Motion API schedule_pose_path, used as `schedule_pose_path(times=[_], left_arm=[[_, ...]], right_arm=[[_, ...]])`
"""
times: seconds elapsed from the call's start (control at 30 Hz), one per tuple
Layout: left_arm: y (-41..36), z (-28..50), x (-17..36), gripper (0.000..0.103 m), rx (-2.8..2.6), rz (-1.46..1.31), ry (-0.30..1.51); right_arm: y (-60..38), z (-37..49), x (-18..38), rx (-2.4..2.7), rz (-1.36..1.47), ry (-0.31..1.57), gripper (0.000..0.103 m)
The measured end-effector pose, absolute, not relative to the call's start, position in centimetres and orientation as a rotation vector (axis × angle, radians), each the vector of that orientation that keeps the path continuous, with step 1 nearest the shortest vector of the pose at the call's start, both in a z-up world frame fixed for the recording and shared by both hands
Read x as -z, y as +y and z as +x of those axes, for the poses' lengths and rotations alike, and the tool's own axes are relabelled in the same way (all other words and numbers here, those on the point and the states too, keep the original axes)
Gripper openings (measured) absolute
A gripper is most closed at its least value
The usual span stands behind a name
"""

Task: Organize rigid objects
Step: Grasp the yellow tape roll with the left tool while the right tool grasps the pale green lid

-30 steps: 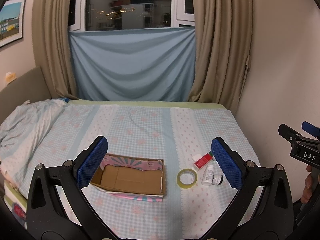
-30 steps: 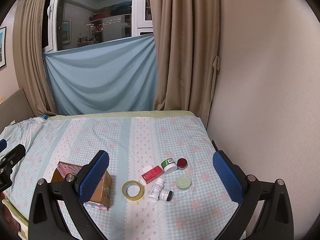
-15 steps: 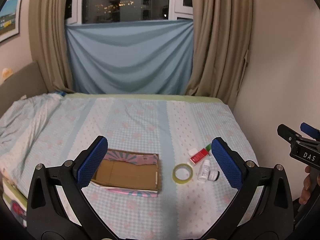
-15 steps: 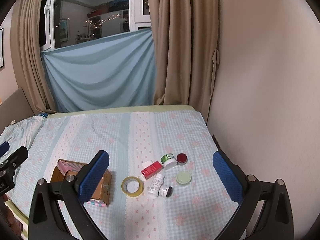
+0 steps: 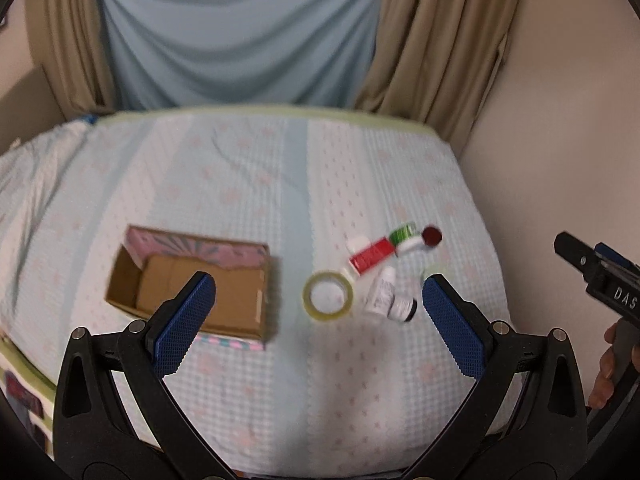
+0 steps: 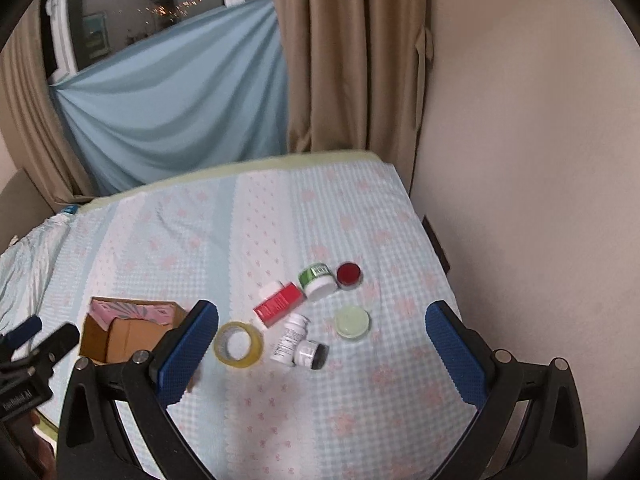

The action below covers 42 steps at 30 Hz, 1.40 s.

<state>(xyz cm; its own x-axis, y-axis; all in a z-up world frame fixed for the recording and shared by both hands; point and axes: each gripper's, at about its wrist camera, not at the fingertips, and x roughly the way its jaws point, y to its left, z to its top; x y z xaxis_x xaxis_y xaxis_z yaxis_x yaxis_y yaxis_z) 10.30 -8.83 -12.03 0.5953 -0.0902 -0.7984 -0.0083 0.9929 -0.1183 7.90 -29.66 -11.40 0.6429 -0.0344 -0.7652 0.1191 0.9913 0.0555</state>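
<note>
Tape roll (image 6: 238,344) beside box (image 6: 120,336) — both tools spread.

I note a matt brown cardboard box (image 5: 192,292) on the bed's soft woven cloth cover (image 5: 280,200). The tape roll (image 6: 238,344) looks glossy plastic. My claw pads (image 6: 188,354) show rough blue dimpled rubber.

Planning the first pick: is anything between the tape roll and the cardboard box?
Nothing visible. The tape roll lies flat on the bedspread beside the open cardboard box, with only bare cloth between them. Both grippers hover above, open.
</note>
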Motion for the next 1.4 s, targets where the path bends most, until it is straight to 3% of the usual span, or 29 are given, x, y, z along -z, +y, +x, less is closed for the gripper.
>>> schedule_pose_path(times=[0.27, 0.7, 1.07, 1.37, 1.4], left_arm=[[-12.2, 16.0, 23.1, 0.102, 0.071, -0.120, 1.161], [-14.6, 21.7, 42.3, 0.102, 0.025, -0.073, 1.433], [-14.6, 24.6, 48.8, 0.102, 0.030, -0.012, 1.443], [-14.8, 26.4, 49.6, 0.096, 0.076, 0.015, 1.420], [-14.7, 26.4, 49.5, 0.096, 0.079, 0.013, 1.417]], right_arm=[[-33.1, 14.2, 19.1, 0.154, 0.174, 1.057, 0.103], [-35.5, 22.6, 36.7, 0.239, 0.211, 1.353, 0.103], [-35.6, 25.7, 45.8, 0.263, 0.153, 1.489, 0.103], [-35.7, 28.0, 48.3, 0.228, 0.093, 1.534, 0.066], [-35.8, 28.1, 48.4, 0.230, 0.096, 1.535, 0.066]])
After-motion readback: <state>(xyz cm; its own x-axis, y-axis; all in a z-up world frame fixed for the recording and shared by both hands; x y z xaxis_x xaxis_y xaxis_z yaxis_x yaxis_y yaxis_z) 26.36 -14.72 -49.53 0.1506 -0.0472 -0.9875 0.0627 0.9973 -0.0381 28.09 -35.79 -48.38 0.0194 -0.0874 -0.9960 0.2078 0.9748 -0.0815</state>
